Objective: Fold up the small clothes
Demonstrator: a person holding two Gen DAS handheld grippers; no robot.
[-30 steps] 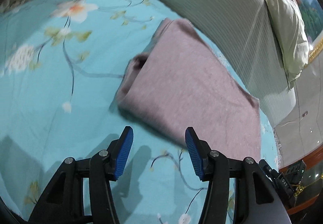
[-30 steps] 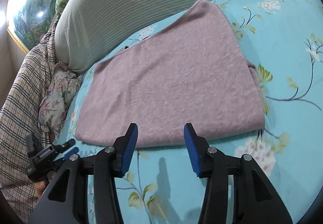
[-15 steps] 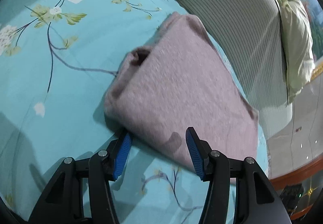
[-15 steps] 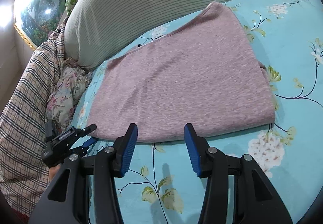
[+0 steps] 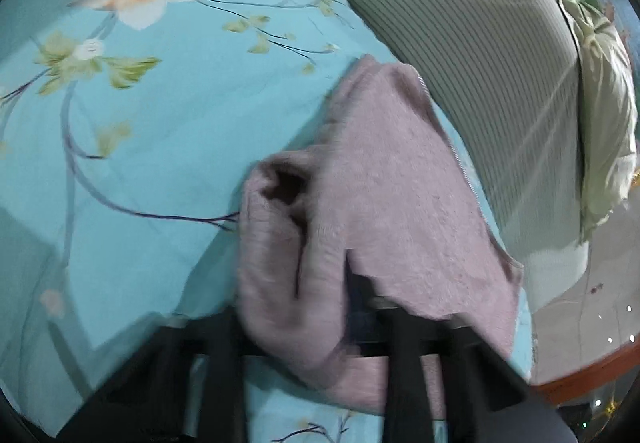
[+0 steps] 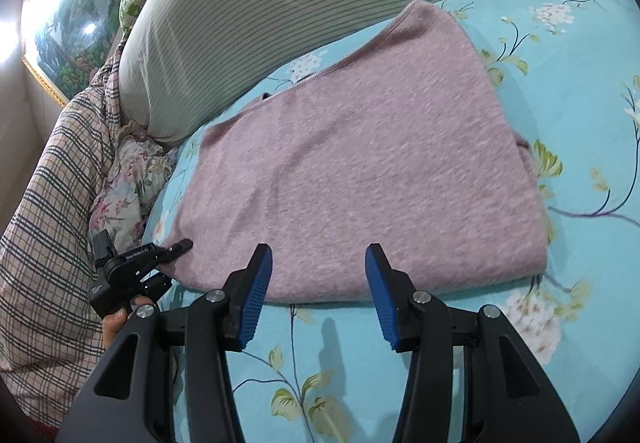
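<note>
The pink knit garment (image 5: 384, 211) lies folded on your bed's turquoise floral sheet (image 5: 160, 131), filling the lower right of the left wrist view from about 1 o'clock down to 6 o'clock. Your left claw (image 5: 320, 323) has just been closing, and its near corner of the garment is bunched between the jaws; the cloth drapes over the black fingers and hides the pads, and the picture is blurred there. A dark fold opening shows at the garment's left edge. A grey striped pillow (image 5: 480, 63) lies along the garment's far side, from 12 to 3 o'clock, with a pale green cushion (image 5: 604, 123) beyond it.

In the right wrist view the pink knit garment (image 6: 360, 163) spreads flat across the middle of the sheet (image 6: 580, 103). Your right claw (image 6: 316, 299) stands about half open at 6 o'clock with nothing between its blue pads (image 6: 256, 299), its tips just over the garment's near edge. At 9 o'clock your left claw (image 6: 160, 255) is at the garment's left corner, beside a plaid sleeve (image 6: 52, 223). The striped pillow (image 6: 280, 3) runs across the top, and a framed landscape painting (image 6: 68, 15) hangs at 10 o'clock.
</note>
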